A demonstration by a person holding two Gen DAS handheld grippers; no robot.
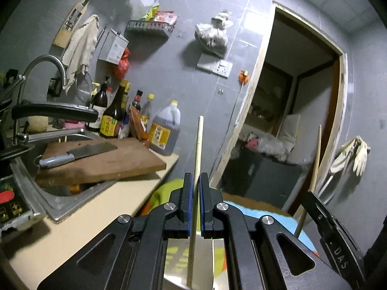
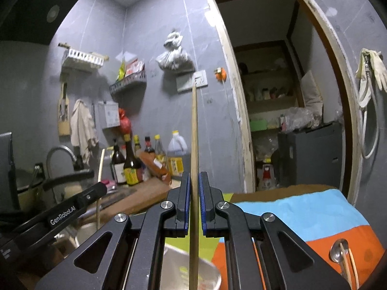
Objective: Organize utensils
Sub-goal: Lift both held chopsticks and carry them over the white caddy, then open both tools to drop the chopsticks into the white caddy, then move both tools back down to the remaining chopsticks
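While both grippers hover above the striped cloth (image 2: 321,207) and the steel pot (image 2: 191,265) below them, the big picture explains the grip: each one carries a single chopstick upright, points down toward that pot, which looks like the collecting vessel. Left gripper (image 1: 196,181) has its jaws nearly closed, pinching a pale chopstick (image 1: 197,149) that runs straight up between the blue pads and down over the shiny pot (image 1: 191,258) beneath. Right gripper (image 2: 192,181) matches it, jaws narrowed onto a darker wooden chopstick (image 2: 194,133), held vertical, I'd judge, so it can drop in cleanly. Off on the bench by the sink, the cutting board (image 1: 106,159) and cleaver (image 1: 79,153) sit apart from the action. Smallest of all, near the cloth's right edge, a spoon (image 2: 338,253) and more chopsticks (image 2: 350,265) lie waiting, not yet gathered.
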